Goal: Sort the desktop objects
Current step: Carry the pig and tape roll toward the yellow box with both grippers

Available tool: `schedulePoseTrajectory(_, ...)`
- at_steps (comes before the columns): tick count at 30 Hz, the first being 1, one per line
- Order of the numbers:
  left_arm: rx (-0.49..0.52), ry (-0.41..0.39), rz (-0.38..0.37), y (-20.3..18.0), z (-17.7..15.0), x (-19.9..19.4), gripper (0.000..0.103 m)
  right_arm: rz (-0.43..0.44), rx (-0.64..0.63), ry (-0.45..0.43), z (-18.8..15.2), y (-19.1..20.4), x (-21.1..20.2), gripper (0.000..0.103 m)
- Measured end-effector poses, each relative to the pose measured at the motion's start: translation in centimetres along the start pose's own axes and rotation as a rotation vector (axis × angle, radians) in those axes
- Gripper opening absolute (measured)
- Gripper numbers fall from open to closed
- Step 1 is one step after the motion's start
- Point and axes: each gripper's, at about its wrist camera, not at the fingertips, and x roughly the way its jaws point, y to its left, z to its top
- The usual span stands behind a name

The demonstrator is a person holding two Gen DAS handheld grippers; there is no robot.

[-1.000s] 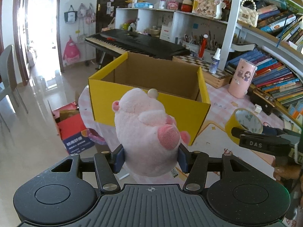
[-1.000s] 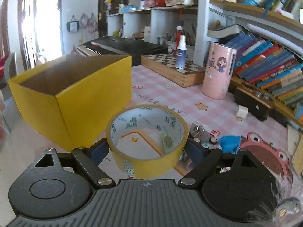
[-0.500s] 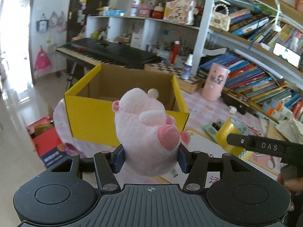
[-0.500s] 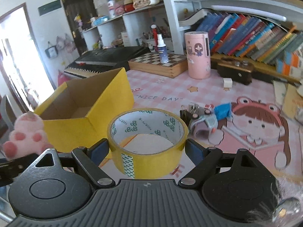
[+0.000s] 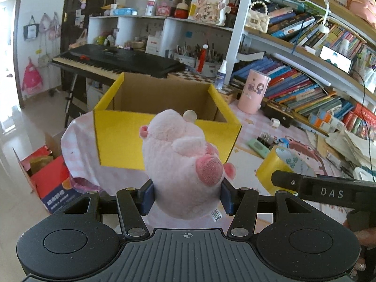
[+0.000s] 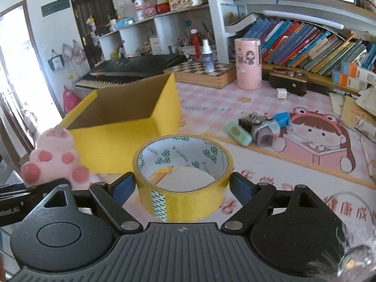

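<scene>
Your left gripper (image 5: 186,196) is closed on a soft pink plush pig (image 5: 182,164), its blue pads pressing into the toy's sides and holding it in the air on the near side of the open yellow cardboard box (image 5: 122,138). From the right wrist view the same plush (image 6: 52,157) shows at the far left, just beside the box's near corner.

Your right gripper (image 6: 182,186) is clamped on a roll of yellow adhesive tape (image 6: 183,176), one blue pad against each side of the ring, with the roll's hole facing up. It hangs above the pink checked desk mat (image 6: 211,103), near the box's front right corner. From the left wrist view that roll (image 5: 272,166) sits off to the right, beside the black finger marked DAS.

The box (image 6: 131,127) stands open on the mat's left part, and no contents can be seen inside it. Farther right on the mat lie a mint-green case (image 6: 237,134), a cluster of small metal clips (image 6: 249,121) and a blue item (image 6: 282,118). A pink cylindrical canister (image 6: 248,64) stands upright near the wooden chessboard (image 6: 199,71).
</scene>
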Motion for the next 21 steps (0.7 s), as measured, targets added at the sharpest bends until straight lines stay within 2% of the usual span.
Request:
schedulePoseTrajectory(11,0.030,0.032,-0.055,3.1,-1.9,-1.8,0.054,-0.020,-0.043,0.029,-3.6,5.5,-1.8,0.086)
schedulePoseTrajectory(21,-0.002,0.050,-0.058,5.7,-3.1,-2.9,0.054,-0.017,-0.051,0.068,-5.6,8.3,-2.1,0.086)
